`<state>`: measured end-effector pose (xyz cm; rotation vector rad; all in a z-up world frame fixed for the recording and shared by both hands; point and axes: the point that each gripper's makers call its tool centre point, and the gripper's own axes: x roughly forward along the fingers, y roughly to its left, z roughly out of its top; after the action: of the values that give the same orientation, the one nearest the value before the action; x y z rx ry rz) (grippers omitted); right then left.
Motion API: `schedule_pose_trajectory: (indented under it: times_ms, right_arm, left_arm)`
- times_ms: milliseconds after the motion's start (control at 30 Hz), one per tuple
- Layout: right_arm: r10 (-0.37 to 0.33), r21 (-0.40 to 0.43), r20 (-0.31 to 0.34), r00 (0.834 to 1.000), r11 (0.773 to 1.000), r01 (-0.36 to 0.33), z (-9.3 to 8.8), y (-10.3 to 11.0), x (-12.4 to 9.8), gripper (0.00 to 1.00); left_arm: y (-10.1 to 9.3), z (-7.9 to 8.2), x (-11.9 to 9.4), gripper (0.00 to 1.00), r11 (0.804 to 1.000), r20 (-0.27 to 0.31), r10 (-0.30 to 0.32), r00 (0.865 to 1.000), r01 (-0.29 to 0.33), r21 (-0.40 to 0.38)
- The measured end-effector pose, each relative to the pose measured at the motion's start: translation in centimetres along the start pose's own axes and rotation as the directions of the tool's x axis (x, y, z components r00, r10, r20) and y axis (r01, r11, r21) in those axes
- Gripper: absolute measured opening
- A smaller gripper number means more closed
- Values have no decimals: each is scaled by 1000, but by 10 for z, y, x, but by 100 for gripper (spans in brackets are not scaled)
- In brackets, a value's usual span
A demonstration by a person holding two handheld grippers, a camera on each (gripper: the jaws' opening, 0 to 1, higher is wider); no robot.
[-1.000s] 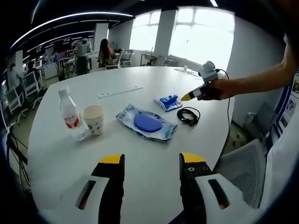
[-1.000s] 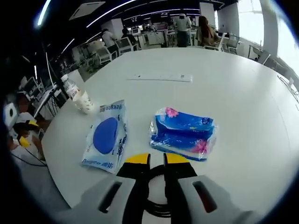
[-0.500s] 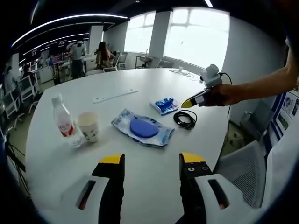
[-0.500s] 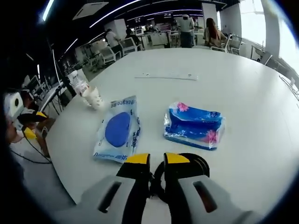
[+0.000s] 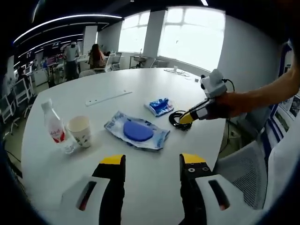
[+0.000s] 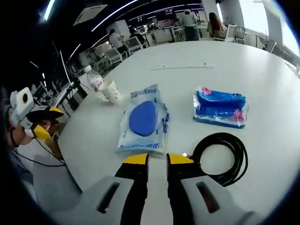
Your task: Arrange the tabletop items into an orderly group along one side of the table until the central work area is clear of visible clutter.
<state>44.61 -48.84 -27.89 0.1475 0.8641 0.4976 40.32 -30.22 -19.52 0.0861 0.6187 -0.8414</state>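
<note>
On the round white table [image 5: 140, 84] stand a water bottle [image 5: 53, 129] and a paper cup [image 5: 78, 131] at the left. A wet-wipes pack [image 5: 136, 132] with a blue lid lies mid-table, with a blue tissue pack [image 5: 159, 106] and a coiled black cable [image 5: 176, 120] beyond it. My left gripper [image 5: 153, 161] hangs open over the near edge. My right gripper [image 5: 186, 118], held by a hand, touches the cable coil. In the right gripper view my right gripper [image 6: 158, 160] is shut, the cable [image 6: 220, 157] lying against its right jaw, wipes pack [image 6: 143, 119] and tissue pack [image 6: 220, 107] ahead.
A long white strip [image 5: 108, 97] lies farther back on the table. A grey chair [image 5: 243, 164] stands at the table's right edge. Office desks, chairs and people fill the room behind. My left gripper [image 6: 44, 123] appears off the table's left edge in the right gripper view.
My right gripper has dropped and drawn back, so the cable coil now lies to the right of its jaws instead of under them. The left gripper view has shifted slightly; the items stayed put.
</note>
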Motion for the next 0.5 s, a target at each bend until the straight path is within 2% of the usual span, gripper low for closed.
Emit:
schedule_pose_trajectory:
  times_ms: [267, 400, 500]
  right_arm:
    - [32, 76, -3, 999, 997, -32, -7, 27, 19, 17]
    - [38, 183, -1, 999, 982, -38, -9, 38, 31, 18]
    - [30, 225, -16, 999, 974, -26, -13, 40, 38, 22]
  left_arm:
    - [-1, -6, -2, 46, 1000, -3, 0, 1000, 0, -8]
    - [0, -8, -3, 46, 1000, -5, 1, 1000, -1, -11]
    - [2, -9, -5, 46, 1000, -5, 4, 1000, -4, -13]
